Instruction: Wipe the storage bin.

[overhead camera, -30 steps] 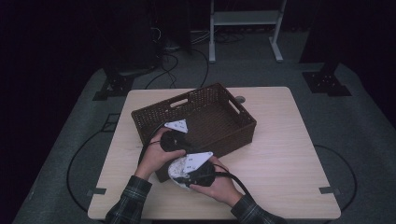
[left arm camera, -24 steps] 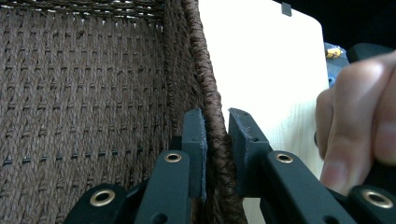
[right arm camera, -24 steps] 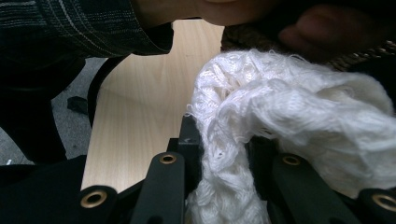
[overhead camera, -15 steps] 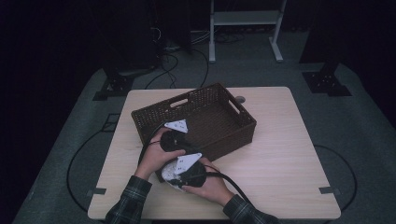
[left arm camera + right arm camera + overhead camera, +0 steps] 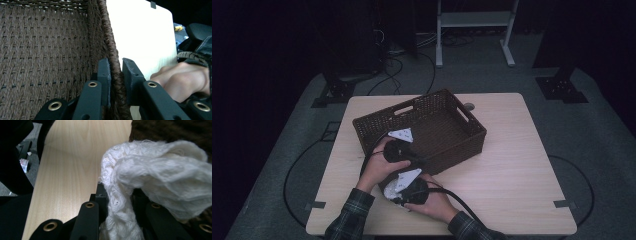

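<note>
The right gripper (image 5: 116, 202) clamps a fluffy white knitted cloth (image 5: 155, 172), bunched and frayed, at six o'clock of the basket (image 5: 462, 145); the left gripper (image 5: 116, 75) pinches the basket's woven rim.

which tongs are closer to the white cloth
Right. The right tongs grip the white cloth; the left tongs clamp the basket rim beside it.

The left claw (image 5: 116, 75) clamps the woven basket's wall (image 5: 110, 47) over the table (image 5: 142, 32).
</note>
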### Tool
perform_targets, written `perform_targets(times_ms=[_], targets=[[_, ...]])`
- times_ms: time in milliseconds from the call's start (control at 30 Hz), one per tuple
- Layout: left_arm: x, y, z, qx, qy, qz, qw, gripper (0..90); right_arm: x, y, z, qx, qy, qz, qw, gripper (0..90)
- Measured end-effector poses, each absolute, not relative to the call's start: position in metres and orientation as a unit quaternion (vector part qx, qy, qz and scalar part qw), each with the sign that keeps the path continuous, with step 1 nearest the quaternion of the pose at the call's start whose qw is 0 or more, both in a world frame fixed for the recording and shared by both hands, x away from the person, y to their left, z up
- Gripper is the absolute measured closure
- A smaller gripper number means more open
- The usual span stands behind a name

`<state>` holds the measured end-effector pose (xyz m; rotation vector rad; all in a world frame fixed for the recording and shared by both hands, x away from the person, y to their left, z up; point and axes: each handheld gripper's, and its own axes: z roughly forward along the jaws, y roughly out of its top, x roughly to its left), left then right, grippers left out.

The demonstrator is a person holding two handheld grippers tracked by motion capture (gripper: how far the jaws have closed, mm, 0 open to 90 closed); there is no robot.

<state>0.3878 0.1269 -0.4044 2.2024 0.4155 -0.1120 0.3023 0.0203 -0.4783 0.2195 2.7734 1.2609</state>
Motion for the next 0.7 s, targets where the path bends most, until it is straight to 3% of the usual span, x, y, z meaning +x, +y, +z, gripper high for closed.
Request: perform_targets(times_ms=[700], targets=[[0.388, 0.127, -0.405, 0.884, 0.167, -0.047, 0.435, 76.1, 0.289, 0.025, -0.442, 0.058, 0.878, 0.471, 0.056, 72.9]])
